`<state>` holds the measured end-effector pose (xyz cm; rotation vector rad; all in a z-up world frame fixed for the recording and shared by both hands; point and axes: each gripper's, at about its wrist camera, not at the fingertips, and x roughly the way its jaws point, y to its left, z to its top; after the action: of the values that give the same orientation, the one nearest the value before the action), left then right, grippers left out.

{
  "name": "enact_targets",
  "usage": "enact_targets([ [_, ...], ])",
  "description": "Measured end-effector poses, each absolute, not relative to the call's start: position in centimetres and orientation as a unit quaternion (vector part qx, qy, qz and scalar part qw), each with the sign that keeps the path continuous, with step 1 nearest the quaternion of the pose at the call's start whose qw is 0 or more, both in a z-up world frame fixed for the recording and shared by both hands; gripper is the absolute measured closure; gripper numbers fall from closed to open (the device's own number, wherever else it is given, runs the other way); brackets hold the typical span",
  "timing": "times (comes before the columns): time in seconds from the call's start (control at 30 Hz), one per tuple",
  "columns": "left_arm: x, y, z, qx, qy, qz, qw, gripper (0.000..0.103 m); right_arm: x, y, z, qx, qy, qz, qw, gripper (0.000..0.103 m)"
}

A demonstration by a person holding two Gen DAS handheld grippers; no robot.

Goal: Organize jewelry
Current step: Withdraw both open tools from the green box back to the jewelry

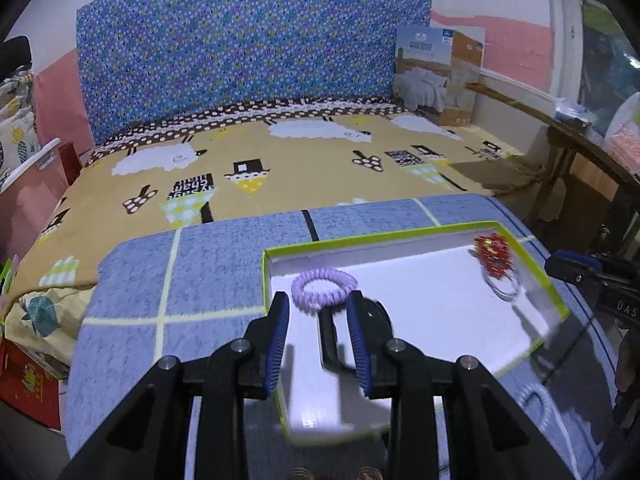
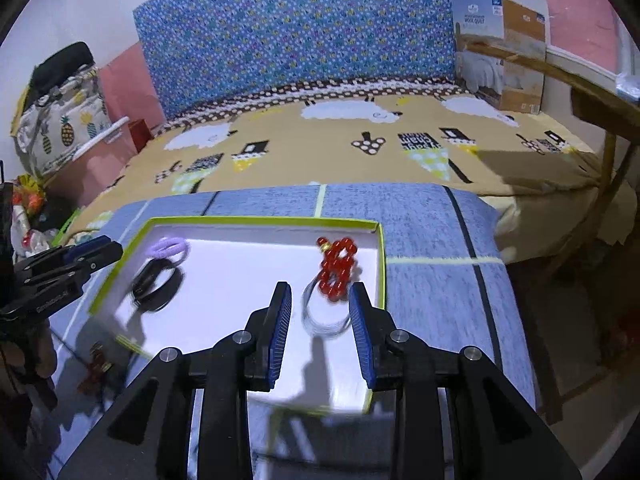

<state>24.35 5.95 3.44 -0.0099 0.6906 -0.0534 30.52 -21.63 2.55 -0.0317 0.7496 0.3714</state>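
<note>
Both grippers hang over a shallow green-rimmed tray (image 1: 532,276) on a blue checked cloth (image 1: 200,272), the left gripper (image 1: 318,318) and the right gripper (image 2: 320,308) each with jaws apart and holding nothing. Inside the tray, a black band (image 2: 156,286) and a purple coil hair tie (image 1: 324,286) lie toward nine o'clock, while a silver bangle (image 2: 324,320) touches a red bead bracelet (image 2: 338,266) toward three o'clock. Beyond, at twelve o'clock, stretches a bed (image 1: 280,168) with a sheep-print cover.

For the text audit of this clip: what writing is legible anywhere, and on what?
"DAS": black body of the right gripper, cut off by the frame edge.
"BOX QUILT": cardboard bedding box by the blue headboard; smaller print unreadable.
Left gripper lettering: blurred.
Yellow bedspread lettering: unreadable.
</note>
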Motion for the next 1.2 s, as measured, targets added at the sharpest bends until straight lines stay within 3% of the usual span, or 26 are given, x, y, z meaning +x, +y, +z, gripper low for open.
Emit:
enact_targets([
  [0.53,12.3,5.2,4.7,-0.022,0.307,-0.034,0.951,0.072,17.0,-22.7,4.3,-0.008,0.324,0.200,0.925,0.072],
  [1.2,4.6,4.1,2.9,-0.007,0.296,-0.037,0.955,0.072,10.3,-22.4,2.7,-0.008,0.313,0.213,0.926,0.072],
])
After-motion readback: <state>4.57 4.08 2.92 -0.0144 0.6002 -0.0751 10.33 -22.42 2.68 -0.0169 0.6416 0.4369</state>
